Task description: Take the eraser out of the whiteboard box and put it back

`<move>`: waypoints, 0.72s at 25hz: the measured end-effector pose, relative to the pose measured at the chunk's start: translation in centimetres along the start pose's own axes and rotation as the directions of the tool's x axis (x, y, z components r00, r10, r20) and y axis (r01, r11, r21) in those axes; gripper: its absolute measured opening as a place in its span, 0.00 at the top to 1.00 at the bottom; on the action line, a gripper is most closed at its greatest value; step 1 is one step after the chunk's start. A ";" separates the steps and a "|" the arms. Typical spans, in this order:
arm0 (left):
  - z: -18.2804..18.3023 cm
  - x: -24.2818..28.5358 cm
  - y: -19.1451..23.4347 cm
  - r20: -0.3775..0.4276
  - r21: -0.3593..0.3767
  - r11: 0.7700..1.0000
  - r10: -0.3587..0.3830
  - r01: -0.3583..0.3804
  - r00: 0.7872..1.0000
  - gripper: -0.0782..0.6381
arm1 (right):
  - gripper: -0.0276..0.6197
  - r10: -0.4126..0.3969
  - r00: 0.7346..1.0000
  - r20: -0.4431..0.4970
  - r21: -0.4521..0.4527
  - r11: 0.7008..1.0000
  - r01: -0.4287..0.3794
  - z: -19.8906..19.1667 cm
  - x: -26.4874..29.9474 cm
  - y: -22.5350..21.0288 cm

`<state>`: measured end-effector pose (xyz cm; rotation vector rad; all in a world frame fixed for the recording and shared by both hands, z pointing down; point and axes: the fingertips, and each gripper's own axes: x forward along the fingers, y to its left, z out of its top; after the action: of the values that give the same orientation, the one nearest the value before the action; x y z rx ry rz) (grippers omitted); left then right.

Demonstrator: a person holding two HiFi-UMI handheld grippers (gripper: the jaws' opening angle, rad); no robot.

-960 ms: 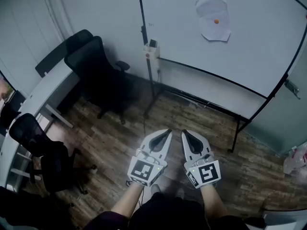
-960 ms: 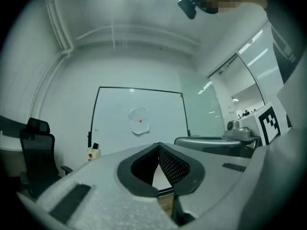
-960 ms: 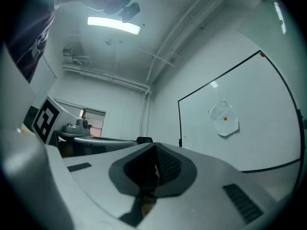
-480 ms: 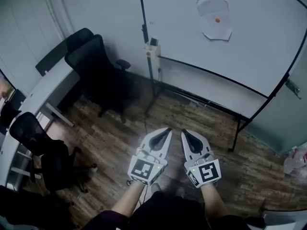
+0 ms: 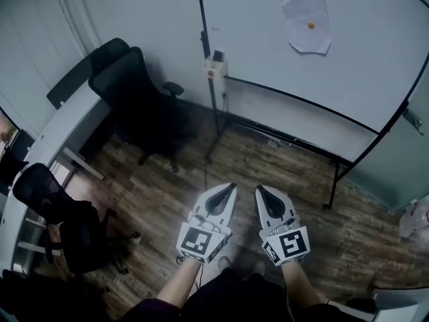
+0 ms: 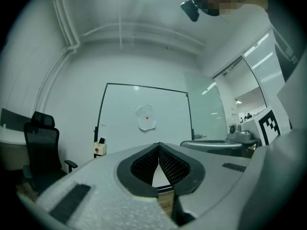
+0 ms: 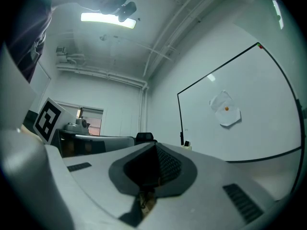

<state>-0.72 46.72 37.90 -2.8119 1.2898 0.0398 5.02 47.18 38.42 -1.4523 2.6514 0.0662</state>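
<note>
Left tongs [image 5: 232, 187]: pressed together, nothing between them; we hold them over the wood floor [image 5: 167, 186].
Right tongs [image 5: 258, 189]: also pressed together and empty, just beside the left.
Whiteboard box [image 5: 215, 68]: pale, fixed to the left post of the whiteboard [image 5: 348, 72], well apart from both tongs.
Eraser [image 5: 218, 56]: dark, standing in the top of the box.
Sheet of paper [image 5: 308, 23]: on the board, orange dot [image 5: 310, 25] at its middle.
Black chair [image 5: 131, 96]: we note it beside the bench [image 5: 60, 136].

Left gripper [image 5: 232, 187] and right gripper [image 5: 259, 189] side by side, level, both closed, empty
</note>
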 end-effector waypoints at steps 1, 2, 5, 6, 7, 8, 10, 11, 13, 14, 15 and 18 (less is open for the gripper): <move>-0.2 -0.2 0.8 -0.002 -0.009 1.000 0.000 0.000 1.000 0.88 | 0.95 -0.005 1.000 -0.006 0.000 1.000 0.005 -0.3 0.5 0.3; -0.4 -0.4 1.5 -0.004 -0.017 1.000 0.000 0.000 1.000 0.88 | 0.95 -0.008 1.000 -0.012 -0.001 1.000 0.008 -0.6 1.0 0.7; -1.0 -0.8 3.6 -0.013 -0.034 0.999 -0.004 0.004 1.000 0.88 | 0.95 -0.014 0.999 -0.030 -0.005 1.000 0.014 -1.2 2.7 1.5; -1.1 -0.8 4.2 -0.017 -0.040 0.999 -0.006 0.005 1.000 0.88 | 0.95 -0.016 0.999 -0.033 -0.006 1.000 0.016 -1.2 3.2 1.7; -1.3 -0.7 4.9 -0.024 -0.045 0.999 -0.006 0.005 1.000 0.88 | 0.95 -0.019 0.999 -0.035 -0.006 1.000 0.018 -1.3 3.7 1.9; -1.6 -0.6 5.5 -0.033 -0.053 0.999 -0.006 0.004 0.999 0.88 | 0.95 -0.021 0.999 -0.036 -0.006 1.000 0.021 -1.3 4.2 2.0; -1.7 -0.2 6.5 -0.034 -0.062 0.998 -0.009 0.007 0.999 0.88 | 0.95 -0.024 0.999 -0.042 -0.008 1.000 0.024 -1.5 5.1 2.1; -1.6 0.2 6.9 -0.027 -0.062 0.998 -0.013 0.011 1.000 0.88 | 0.95 -0.026 0.999 -0.046 -0.008 1.000 0.026 -1.7 5.6 1.9; -1.8 1.1 7.6 -0.024 -0.061 0.998 -0.019 0.018 1.000 0.88 | 0.95 -0.031 0.998 -0.052 -0.004 1.000 0.031 -2.1 6.5 1.2; -2.0 1.6 8.0 -0.027 -0.063 0.998 -0.020 0.018 0.999 0.88 | 0.95 -0.033 0.998 -0.053 0.000 0.999 0.033 -2.3 6.9 0.7; -2.2 2.1 8.3 -0.030 -0.067 0.998 -0.020 0.018 0.999 0.88 | 0.95 -0.035 0.998 -0.054 0.003 0.999 0.035 -2.4 7.4 0.3; -3.0 4.0 9.5 -0.040 -0.073 0.997 -0.016 0.013 0.999 0.88 | 0.95 -0.034 0.998 -0.052 0.007 0.999 0.034 -3.0 9.1 -1.4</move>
<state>-5.31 37.29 40.43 -2.8978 1.3018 0.0292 1.12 38.57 40.28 -1.5165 2.6633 0.0156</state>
